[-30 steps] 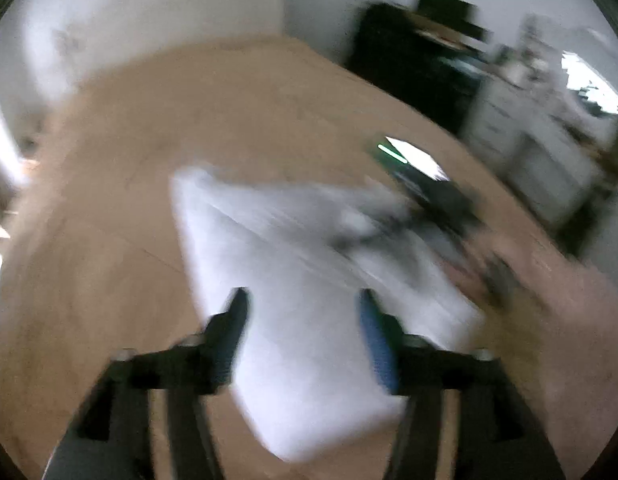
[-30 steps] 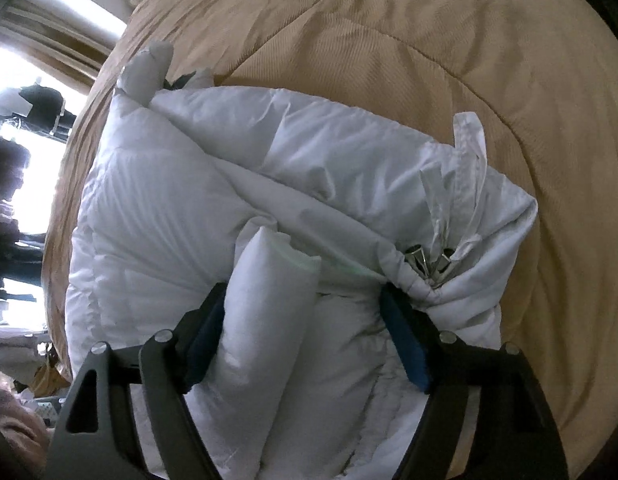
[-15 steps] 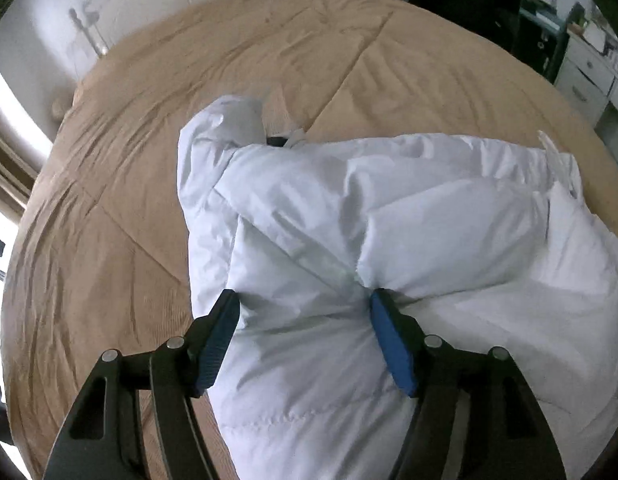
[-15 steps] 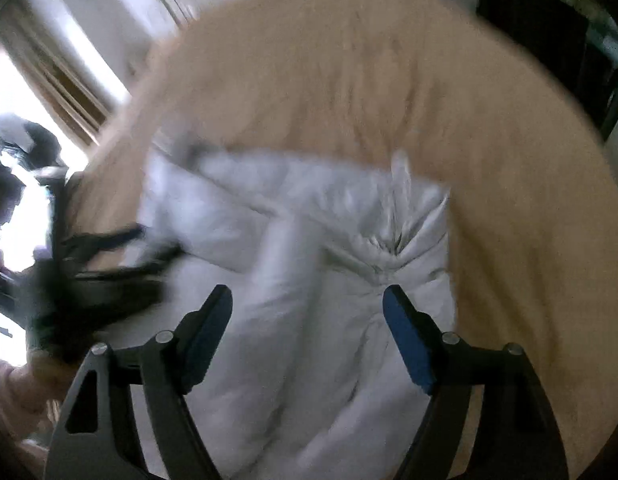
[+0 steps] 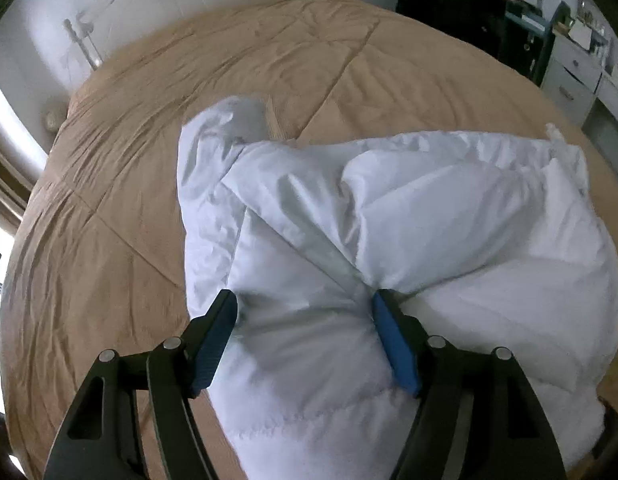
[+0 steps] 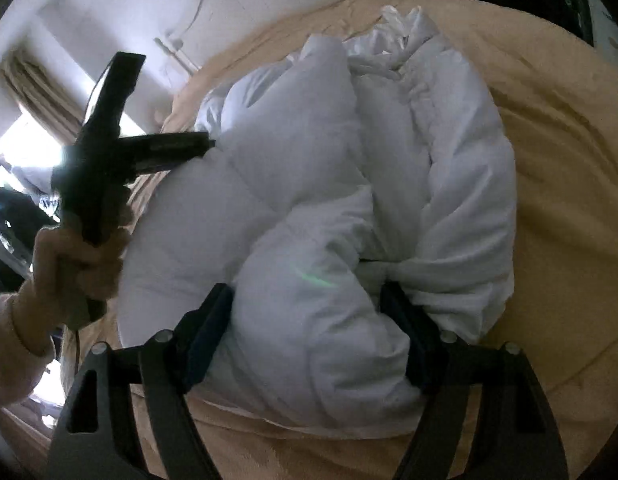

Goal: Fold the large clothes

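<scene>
A white puffy jacket lies bunched and partly folded on a tan bedspread. It also shows in the right wrist view. My left gripper is open, its jaws wide apart over the near part of the jacket, with padding between them. My right gripper is open too, its jaws straddling a thick fold at the jacket's near end. The left gripper's body and the hand holding it show in the right wrist view, at the jacket's left edge.
The bedspread also fills the right wrist view. A white wall with a handle stands behind the bed. Dark furniture and white drawers stand at the back right. A bright window with a curtain is at the left.
Both grippers came back down over the jacket after a fast blurred swing. The right gripper now sits lower, at the jacket's near end. Both stayed open.
</scene>
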`<state>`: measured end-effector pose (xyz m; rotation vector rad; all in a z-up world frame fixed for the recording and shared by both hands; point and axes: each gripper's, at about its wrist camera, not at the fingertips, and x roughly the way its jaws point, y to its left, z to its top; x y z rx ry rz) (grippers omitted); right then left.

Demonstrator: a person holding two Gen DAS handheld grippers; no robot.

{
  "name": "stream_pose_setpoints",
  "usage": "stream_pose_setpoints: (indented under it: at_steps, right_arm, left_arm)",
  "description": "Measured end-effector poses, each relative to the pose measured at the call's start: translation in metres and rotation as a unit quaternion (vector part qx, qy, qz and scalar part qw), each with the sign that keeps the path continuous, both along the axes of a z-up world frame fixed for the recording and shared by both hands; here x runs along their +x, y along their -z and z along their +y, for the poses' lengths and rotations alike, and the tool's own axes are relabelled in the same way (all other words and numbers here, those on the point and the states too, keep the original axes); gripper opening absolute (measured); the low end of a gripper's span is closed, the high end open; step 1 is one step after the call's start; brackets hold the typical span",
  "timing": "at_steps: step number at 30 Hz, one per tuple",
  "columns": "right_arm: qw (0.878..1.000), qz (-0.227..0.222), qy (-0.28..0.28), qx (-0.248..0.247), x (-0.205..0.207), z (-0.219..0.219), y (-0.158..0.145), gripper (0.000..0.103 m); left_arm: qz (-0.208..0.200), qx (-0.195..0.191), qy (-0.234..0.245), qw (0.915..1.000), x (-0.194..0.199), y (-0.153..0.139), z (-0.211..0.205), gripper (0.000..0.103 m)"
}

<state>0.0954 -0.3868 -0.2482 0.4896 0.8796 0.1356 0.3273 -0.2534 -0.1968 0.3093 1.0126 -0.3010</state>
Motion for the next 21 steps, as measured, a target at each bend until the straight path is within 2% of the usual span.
stream_pose_setpoints:
  at_steps: [3,6,9,11,13,15,17,21]
  right_arm:
    - [0.999,-0.004,-0.001,-0.037,0.003,0.008,0.000,0.078]
    - [1.000,-0.004,0.006,-0.028,0.006,0.005,0.004,0.079]
    - [1.000,-0.001,0.012,-0.027,0.008,0.003,0.004,0.080]
    - [0.999,0.002,0.018,-0.031,0.008,0.005,0.003,0.080]
    - [0.999,0.011,0.027,-0.038,0.008,0.005,0.001,0.080]
    - [0.998,0.018,0.043,-0.039,0.007,0.012,-0.003,0.080]
    - [0.997,0.024,0.061,-0.039,0.008,0.010,-0.005,0.080]
    - [0.995,0.031,0.081,-0.049,0.014,0.013,-0.006,0.080]
  left_arm:
    - [0.028,-0.033,0.035,0.9985,-0.001,-0.022,-0.007,0.062]
    - [0.065,-0.049,0.128,0.9885,-0.012,-0.040,-0.036,0.064]
    - [0.082,-0.026,0.189,0.9782,-0.022,-0.035,-0.074,0.065]
    - [0.077,0.014,0.214,0.9737,-0.018,-0.017,-0.104,0.067]
    - [0.074,0.028,0.209,0.9747,-0.001,-0.002,-0.121,0.076]
    - [0.091,0.033,0.193,0.9764,0.022,0.011,-0.131,0.084]
    - [0.098,0.045,0.183,0.9772,0.038,0.022,-0.140,0.088]
    - [0.067,0.086,0.175,0.9785,0.052,0.033,-0.161,0.094]
